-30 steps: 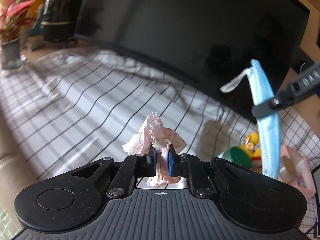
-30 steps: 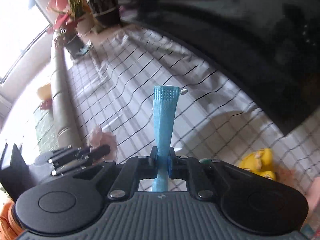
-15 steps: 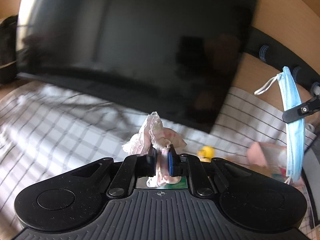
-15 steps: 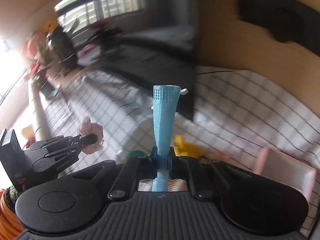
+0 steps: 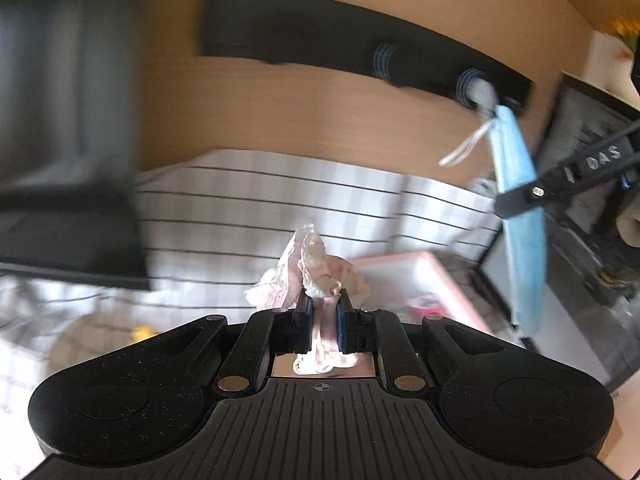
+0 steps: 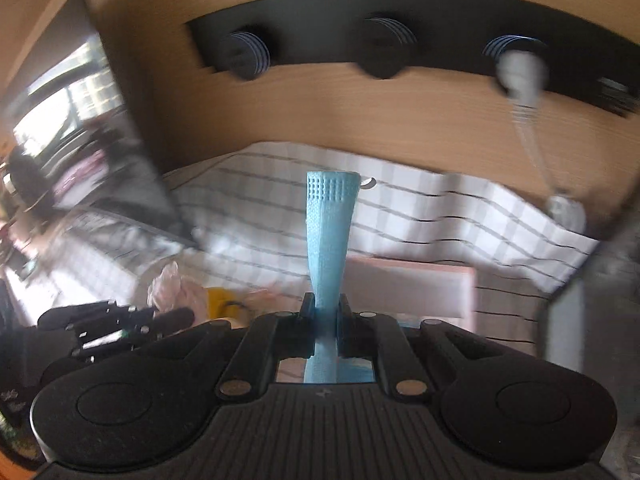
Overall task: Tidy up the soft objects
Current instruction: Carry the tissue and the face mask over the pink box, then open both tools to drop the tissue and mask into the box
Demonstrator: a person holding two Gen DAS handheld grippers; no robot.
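Note:
My left gripper [image 5: 322, 300] is shut on a crumpled pink and white cloth [image 5: 310, 270] and holds it above the checked tablecloth [image 5: 248, 204]. It also shows at the left of the right wrist view [image 6: 176, 314] with the cloth [image 6: 176, 288]. My right gripper [image 6: 325, 304] is shut on a blue face mask [image 6: 328, 232]. In the left wrist view the mask [image 5: 520, 216] hangs from the right gripper [image 5: 516, 202] at the right, its white ear loop [image 5: 464, 148] loose. A pink box [image 5: 420, 276] [image 6: 412, 284] sits on the cloth ahead of both grippers.
A black hook rail [image 6: 400, 48] with round pegs is fixed on the wooden wall [image 5: 320, 112]; something grey hangs from its right peg [image 6: 520, 72]. A dark screen [image 5: 60, 120] stands left. A yellow toy [image 6: 218, 300] lies near the box. Dark shelving [image 5: 592, 240] is right.
Both grippers have swung right, away from the screen and toward the wooden wall with the hook rail. The pink box is now straight ahead. Both keep their hold.

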